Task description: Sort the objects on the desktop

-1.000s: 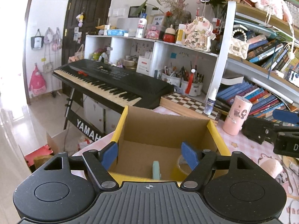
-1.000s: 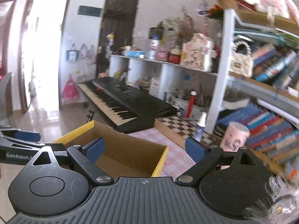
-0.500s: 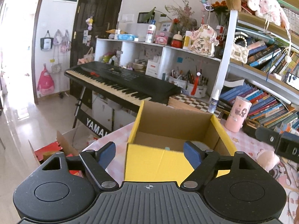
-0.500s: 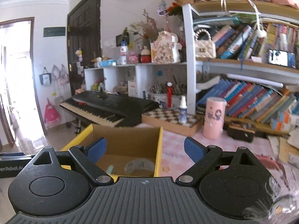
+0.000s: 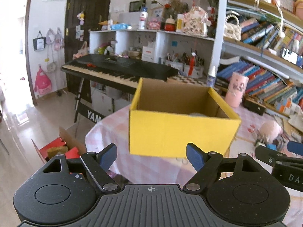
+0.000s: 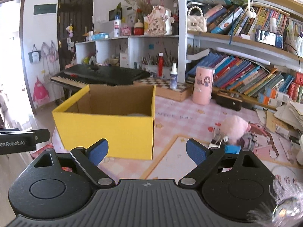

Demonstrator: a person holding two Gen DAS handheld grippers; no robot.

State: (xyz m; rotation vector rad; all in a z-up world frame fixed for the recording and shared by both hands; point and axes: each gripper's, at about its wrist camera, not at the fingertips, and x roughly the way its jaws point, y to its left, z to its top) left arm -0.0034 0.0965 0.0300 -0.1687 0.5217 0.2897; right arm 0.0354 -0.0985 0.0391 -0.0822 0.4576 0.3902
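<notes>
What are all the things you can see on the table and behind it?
cardboard box: one, yellow outside, brown inside, on the table's left part
tablecloth: one, pink patterned, covering the table
plush toy: one, pink, right of the box
tall cylinder: one, pink, behind the toy
spray bottle: one, white, on the chessboard
chessboard: one, checked, behind the box
keyboard piano: one, black, beyond the table
books: many, mixed colours, on shelves at right
left tongs: one, black with blue pads, open, empty
right tongs: one, same, open, empty
</notes>
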